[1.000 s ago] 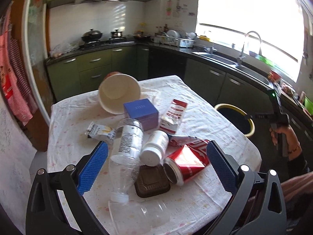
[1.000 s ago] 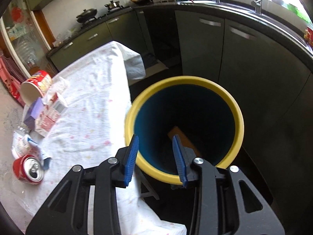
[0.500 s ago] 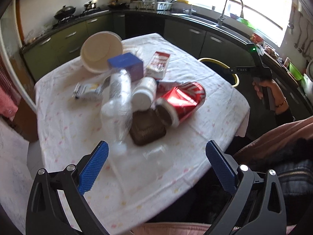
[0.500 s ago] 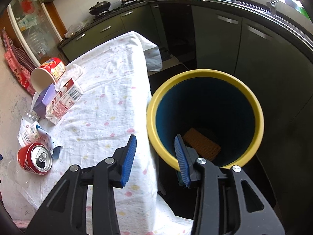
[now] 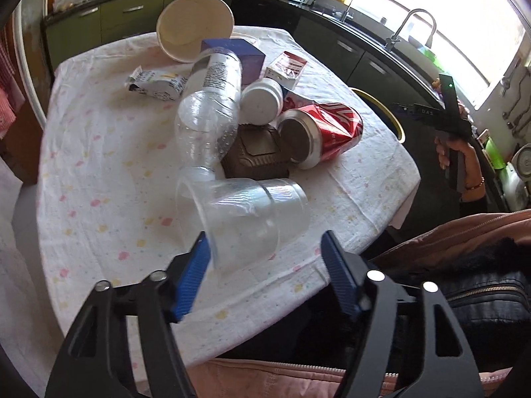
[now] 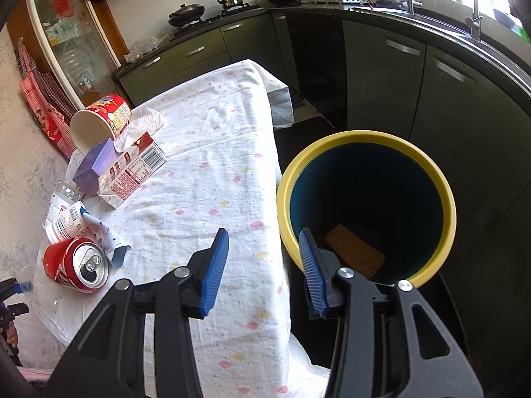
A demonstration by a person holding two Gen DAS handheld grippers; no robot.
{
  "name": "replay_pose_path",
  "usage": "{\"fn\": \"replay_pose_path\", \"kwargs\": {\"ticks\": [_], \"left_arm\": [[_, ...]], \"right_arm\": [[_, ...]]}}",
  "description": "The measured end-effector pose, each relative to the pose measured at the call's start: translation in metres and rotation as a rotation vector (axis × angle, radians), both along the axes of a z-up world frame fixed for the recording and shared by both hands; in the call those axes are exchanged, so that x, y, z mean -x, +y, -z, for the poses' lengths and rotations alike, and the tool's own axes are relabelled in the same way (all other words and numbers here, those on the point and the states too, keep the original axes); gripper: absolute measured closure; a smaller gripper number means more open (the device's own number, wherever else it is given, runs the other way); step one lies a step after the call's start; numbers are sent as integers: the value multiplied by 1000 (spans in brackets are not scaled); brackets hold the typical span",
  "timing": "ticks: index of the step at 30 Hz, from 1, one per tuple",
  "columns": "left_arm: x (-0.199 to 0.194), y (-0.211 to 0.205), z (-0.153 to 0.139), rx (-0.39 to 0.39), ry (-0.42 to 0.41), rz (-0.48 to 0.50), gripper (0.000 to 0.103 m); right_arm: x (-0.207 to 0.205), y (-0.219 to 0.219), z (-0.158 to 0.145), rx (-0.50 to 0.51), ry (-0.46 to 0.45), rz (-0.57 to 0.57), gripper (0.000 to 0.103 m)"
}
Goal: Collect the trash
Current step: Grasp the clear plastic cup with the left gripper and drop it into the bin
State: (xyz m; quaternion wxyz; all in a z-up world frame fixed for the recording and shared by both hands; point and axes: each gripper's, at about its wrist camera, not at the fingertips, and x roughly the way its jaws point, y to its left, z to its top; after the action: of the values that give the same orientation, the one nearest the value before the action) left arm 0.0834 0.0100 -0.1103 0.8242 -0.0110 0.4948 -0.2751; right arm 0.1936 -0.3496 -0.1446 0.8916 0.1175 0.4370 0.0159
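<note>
My left claw (image 5: 265,255) tilts steeply down, jaws just narrowed yet apart around the clear cup (image 5: 245,215) lying on the surface (image 5: 99,172). Beyond lie bottle (image 5: 209,106) and can (image 5: 318,132). My right claw (image 6: 264,258), jaws widening, holds nothing beside the bin (image 6: 431,172).

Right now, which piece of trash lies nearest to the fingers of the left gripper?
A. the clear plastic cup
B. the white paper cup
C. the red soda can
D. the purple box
A: in the left wrist view the clear plastic cup lies on its side just ahead of the left gripper, its rim close to the left finger, while the red soda can and the other pieces lie farther up the table.
</note>
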Motion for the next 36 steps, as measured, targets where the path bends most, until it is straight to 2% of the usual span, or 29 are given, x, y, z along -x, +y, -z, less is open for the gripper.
{"fn": "replay_pose_path", "kwargs": {"ticks": [2, 3, 4, 5, 9, 12, 15, 17, 21, 24, 26, 31, 36], "left_arm": [[0, -1, 2, 20, 9, 0, 63], [0, 0, 2, 29, 8, -12, 84], [0, 0, 0, 44, -1, -23, 95], [2, 1, -3, 61, -16, -28, 97], [15, -11, -31, 98, -110, 18, 97], [19, -35, -52, 63, -168, 79, 97], [18, -74, -75, 17, -229, 184, 97], [13, -98, -85, 16, -257, 240, 97], [-25, -176, -102, 95, -270, 359, 97], [-59, -242, -95, 145, -230, 414, 97], [-82, -284, -85, 146, -195, 435, 97], [-136, -393, -39, 49, -117, 456, 97], [-171, -463, 6, -15, -48, 447, 97]], "right_arm": [[2, -1, 0, -4, -2, 2, 60], [2, -2, 0, -7, -3, 3, 60], [3, -2, -1, -9, -5, 2, 60], [3, -2, -1, -11, -6, 1, 60], [5, 0, -2, -14, -13, -6, 60], [8, -1, -6, -15, -27, -6, 60], [15, -6, -12, 0, -52, 13, 60], [21, -13, -16, 15, -71, 38, 60], [39, -37, -25, 34, -113, 114, 59], [52, -56, -24, 19, -125, 159, 59], [60, -68, -22, 11, -129, 187, 59], [81, -99, -14, 1, -137, 264, 59], [89, -118, -4, -13, -122, 296, 57]]}}
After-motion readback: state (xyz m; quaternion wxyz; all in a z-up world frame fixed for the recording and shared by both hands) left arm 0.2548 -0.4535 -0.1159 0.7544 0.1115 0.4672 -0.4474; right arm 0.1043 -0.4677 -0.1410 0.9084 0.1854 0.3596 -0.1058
